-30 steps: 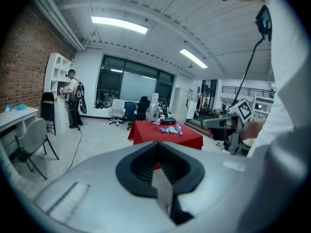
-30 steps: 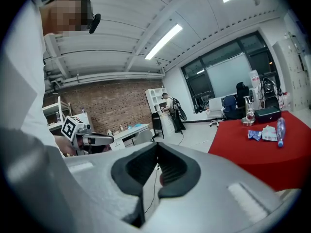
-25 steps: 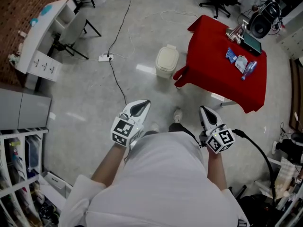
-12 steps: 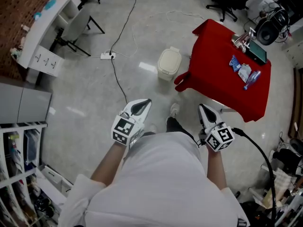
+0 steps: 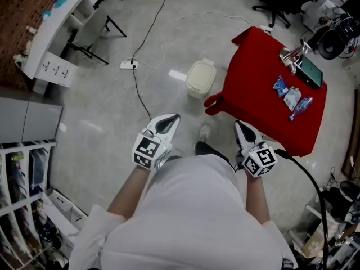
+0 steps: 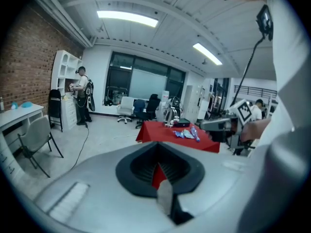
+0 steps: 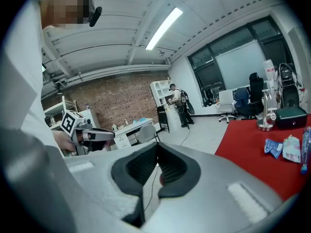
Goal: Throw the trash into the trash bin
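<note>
We hold left gripper (image 5: 170,118) and right gripper (image 5: 240,126) clenched, empty; cream lidded plastic trash bin (image 5: 199,76) stands beside the red-draped counter (image 5: 256,97) carrying blue wrappers (image 5: 280,85)

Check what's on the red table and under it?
On the red cloth: blue wrappers, a pale packet, a bottle, a dark box, a metal stand. The cloth hides whatever is underneath.

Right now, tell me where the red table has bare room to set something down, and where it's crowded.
The red table is bare across its whole half toward the trash bin, from that edge up to the blue wrappers. It is crowded along the far side: wrappers, a bottle and a dark device sit close together.
</note>
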Demonstrator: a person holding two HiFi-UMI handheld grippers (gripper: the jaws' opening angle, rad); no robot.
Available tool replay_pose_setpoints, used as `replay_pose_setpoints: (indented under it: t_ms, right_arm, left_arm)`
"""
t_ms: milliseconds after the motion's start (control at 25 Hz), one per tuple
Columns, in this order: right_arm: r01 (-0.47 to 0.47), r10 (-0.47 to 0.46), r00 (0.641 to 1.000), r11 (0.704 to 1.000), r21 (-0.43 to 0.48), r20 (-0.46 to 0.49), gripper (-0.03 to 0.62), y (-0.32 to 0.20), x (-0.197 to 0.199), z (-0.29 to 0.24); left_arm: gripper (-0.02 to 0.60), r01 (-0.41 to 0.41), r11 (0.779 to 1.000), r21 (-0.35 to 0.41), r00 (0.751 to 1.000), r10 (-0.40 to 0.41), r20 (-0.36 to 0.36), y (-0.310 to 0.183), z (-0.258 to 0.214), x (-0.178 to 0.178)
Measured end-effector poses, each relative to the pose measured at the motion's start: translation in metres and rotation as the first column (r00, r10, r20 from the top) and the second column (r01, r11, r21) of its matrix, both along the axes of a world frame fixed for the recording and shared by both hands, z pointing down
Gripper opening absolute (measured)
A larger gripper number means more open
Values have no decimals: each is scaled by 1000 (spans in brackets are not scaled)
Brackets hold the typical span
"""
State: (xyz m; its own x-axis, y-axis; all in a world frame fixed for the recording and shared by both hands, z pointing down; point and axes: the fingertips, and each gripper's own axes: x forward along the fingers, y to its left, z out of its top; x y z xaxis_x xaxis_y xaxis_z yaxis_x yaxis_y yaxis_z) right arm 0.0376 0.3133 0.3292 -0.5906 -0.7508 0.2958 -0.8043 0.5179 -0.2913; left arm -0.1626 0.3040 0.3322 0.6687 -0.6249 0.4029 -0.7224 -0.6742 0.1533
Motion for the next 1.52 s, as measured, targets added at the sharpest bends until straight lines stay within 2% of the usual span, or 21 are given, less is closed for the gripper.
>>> replay_pose_setpoints:
  t_ms: [400,600,800,1000,1240,1520]
  right_arm:
    - [76,-77,996,997,-28,-54,1,-61,42,25]
    - [96,-98,994,994,-51,-49,0,-83,55,37]
    - [72,-75,997,995,-67,-31,1,-106,53,40]
    - [6,-7,1000,996,-94,-10,0,-130,38,53]
    - [-93,92,996,988,-121,-16,2,-159,12,78]
    - [-118,109,992,978,-172,-61,0,-190,-25,123]
  left_arm:
    - [3,30,999,-24,999,-29,33,-62,13,50]
    - [3,41,998,-40,998,-39,52,-87,21,61]
    - [3,32,998,-48,996,-27,83,-114,27,50]
    - [3,-13,999,-39,993,17,117,-149,36,29]
    - [3,-125,992,-35,980,129,150,-183,65,10]
    - [3,-166,981,-99,974,179,140,-220,112,-19]
